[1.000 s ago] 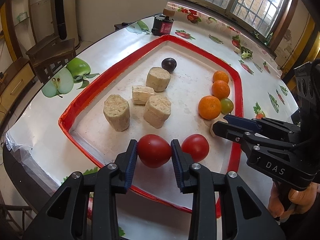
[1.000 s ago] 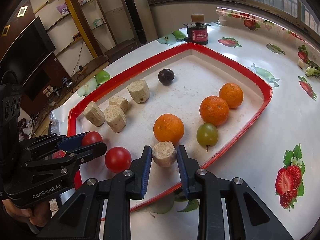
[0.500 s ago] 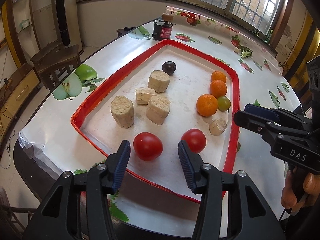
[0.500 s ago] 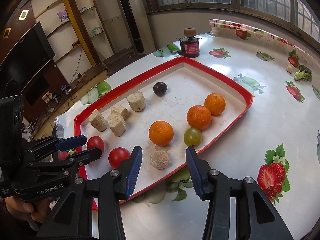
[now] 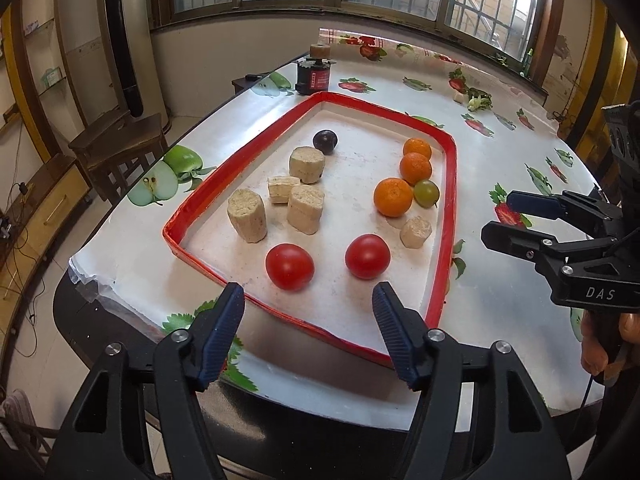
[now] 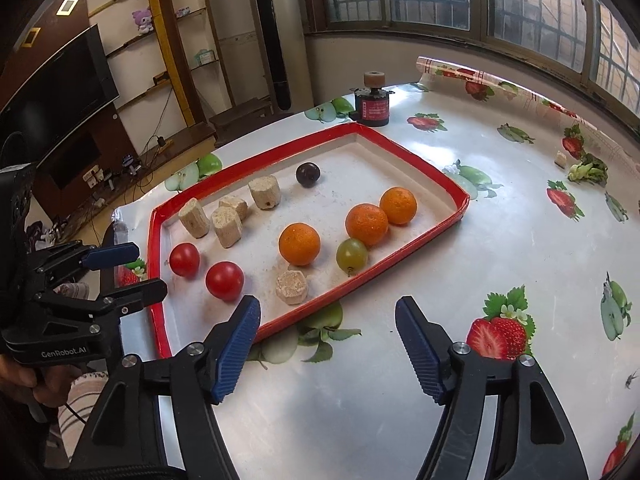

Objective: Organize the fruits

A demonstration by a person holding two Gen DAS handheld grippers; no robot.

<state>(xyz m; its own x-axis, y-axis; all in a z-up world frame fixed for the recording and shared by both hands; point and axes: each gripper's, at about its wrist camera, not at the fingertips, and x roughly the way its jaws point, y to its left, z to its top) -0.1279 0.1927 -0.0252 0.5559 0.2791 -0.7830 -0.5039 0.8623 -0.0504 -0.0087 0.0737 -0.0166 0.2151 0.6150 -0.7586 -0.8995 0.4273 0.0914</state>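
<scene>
Glossy tablecloth (image 5: 400, 92): smooth, printed with fruit.
Tray (image 5: 451, 184): shallow rectangle, red rim, pale floor; contains everything below.
Oranges (image 5: 393, 197): three, dimpled, near one rim.
Tomatoes (image 5: 289, 266): two, shiny, front edge.
Beige chunks (image 5: 247, 215): five, crumbly cylinders.
Grape (image 5: 426, 193): green, touching an orange.
Plum (image 5: 325, 141): dark, far end.
Left gripper (image 5: 308, 308): jaws wide apart, empty.
Right gripper (image 6: 328, 324): jaws wide apart, empty.

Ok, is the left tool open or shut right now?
Open. The left tool has its fingers spread wide and empty, short of the nearest tomato, which sits free in the red tray.
</scene>
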